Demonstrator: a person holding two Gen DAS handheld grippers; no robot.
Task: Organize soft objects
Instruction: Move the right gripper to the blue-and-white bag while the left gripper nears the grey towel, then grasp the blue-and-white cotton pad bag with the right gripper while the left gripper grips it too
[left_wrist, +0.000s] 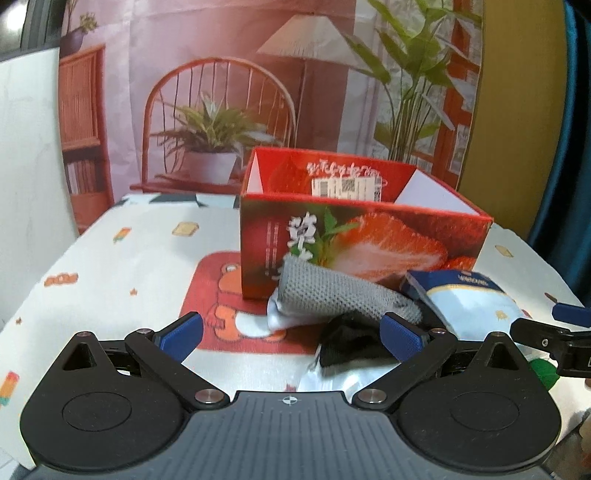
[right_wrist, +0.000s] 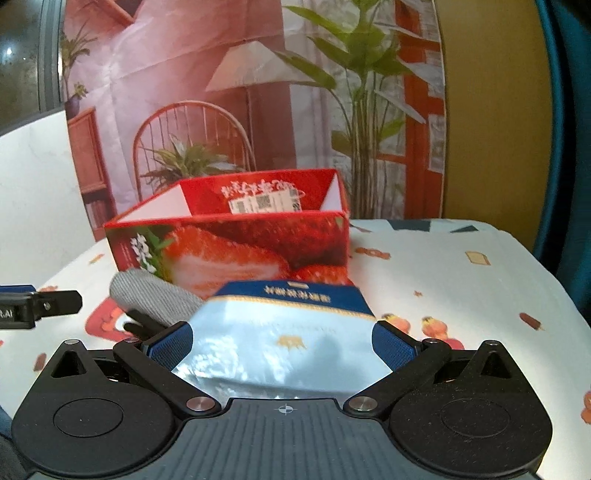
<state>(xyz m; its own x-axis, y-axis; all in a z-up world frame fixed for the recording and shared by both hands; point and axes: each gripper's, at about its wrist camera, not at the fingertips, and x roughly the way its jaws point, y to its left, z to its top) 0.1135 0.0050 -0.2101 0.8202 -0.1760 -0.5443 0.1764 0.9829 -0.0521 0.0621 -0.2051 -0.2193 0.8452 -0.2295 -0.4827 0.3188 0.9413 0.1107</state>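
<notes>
**Both grippers wide, soft things piled at the strawberry box**

Left wrist view first: my left gripper (left_wrist: 291, 338) has its jaws spread wide and nothing between them. Just past the blue pads, over the gap, sits a grey knit cloth (left_wrist: 340, 295), rolled up and leaning against the near wall of the red strawberry box (left_wrist: 369, 243). Under its left end pokes a bit of white fabric (left_wrist: 280, 319). Right by my right-hand pad lies a black soft item (left_wrist: 347, 343), crumpled, partly behind the pad. Further right is the blue-and-silver pouch (left_wrist: 465, 299), resting on the patterned tablecloth (left_wrist: 110, 266), and at the far right edge my right gripper's finger (left_wrist: 543, 334) comes into frame beside that pouch. The box stands open at the top, on a red bear mat (left_wrist: 225, 295).

Over to the right wrist view: my right gripper (right_wrist: 282, 345) is open wide as well, and the pouch (right_wrist: 288, 328) lies between the pads, its edges close to both; whether either pad touches it I cannot tell. No squeeze showing. The grey cloth (right_wrist: 147, 295) is to the left, against the box (right_wrist: 236, 247), which stands just beyond the pouch. My left gripper's finger (right_wrist: 48, 301) shows at the left edge, near the cloth
</notes>
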